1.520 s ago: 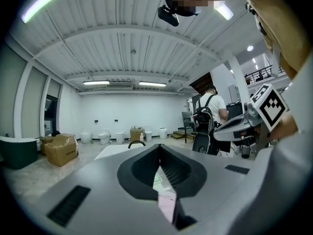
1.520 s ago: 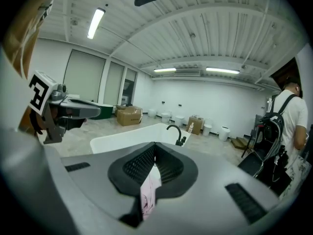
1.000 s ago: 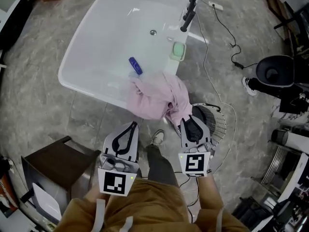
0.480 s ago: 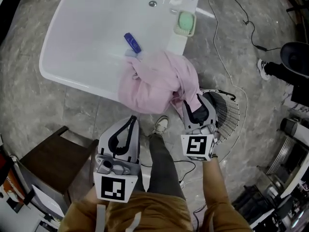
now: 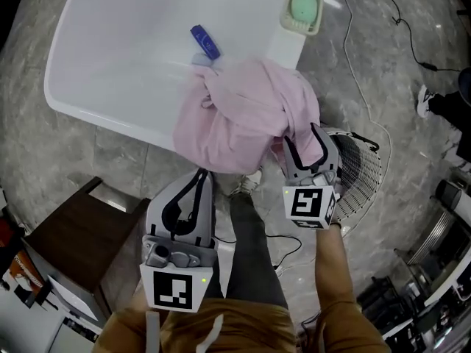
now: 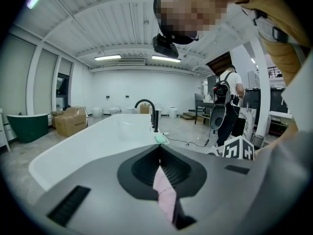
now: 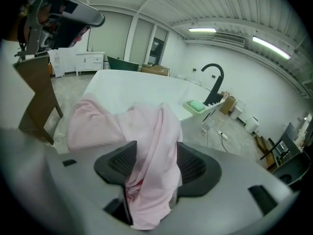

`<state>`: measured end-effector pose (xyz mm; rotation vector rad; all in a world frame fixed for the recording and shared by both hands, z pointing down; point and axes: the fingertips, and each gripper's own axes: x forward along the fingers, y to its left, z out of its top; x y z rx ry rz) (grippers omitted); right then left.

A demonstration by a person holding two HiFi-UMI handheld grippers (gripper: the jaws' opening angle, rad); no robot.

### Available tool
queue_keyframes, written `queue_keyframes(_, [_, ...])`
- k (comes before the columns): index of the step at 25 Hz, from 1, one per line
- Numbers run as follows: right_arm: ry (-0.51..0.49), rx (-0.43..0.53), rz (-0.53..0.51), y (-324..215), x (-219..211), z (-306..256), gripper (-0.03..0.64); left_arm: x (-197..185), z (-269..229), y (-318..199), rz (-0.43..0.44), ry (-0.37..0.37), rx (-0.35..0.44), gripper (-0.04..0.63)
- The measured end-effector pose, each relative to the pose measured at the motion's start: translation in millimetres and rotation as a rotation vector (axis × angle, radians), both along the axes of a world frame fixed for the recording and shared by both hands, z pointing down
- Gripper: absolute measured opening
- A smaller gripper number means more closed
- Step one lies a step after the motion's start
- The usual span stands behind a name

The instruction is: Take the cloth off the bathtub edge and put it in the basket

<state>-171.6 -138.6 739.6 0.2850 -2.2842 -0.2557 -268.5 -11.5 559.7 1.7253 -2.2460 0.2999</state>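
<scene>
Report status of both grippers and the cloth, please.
Left gripper shut, empty. Right gripper jaws just been opening, cloth between them. Cloth lies on bathtub edge; basket beside right gripper, nothing between.

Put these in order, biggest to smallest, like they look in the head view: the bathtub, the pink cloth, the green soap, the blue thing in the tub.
1. bathtub, even though the picture's edge cuts part of it off
2. pink cloth
3. green soap and blue thing: both tiny, and too alike to rank
</scene>
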Motion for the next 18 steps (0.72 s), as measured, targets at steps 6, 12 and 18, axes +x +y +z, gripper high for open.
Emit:
queue_keyframes(6, [0.067,-0.004,-0.048,1.9,-5.4,32.1,0.287,-3.9,16.7,-2.5,-0.018,0.018,-0.016,0.006])
queue_keyframes(12, [0.108,0.025,-0.049,-9.6,-10.1,54.3,0.307,-9.2,28.4,-3.3,-0.030,0.023,-0.023,0.006])
queue_keyframes(18, [0.125,0.050,-0.045,-18.1,-24.4,71.1,0.314,-11.0,41.8,-0.6,-0.043,0.034,-0.034,0.006])
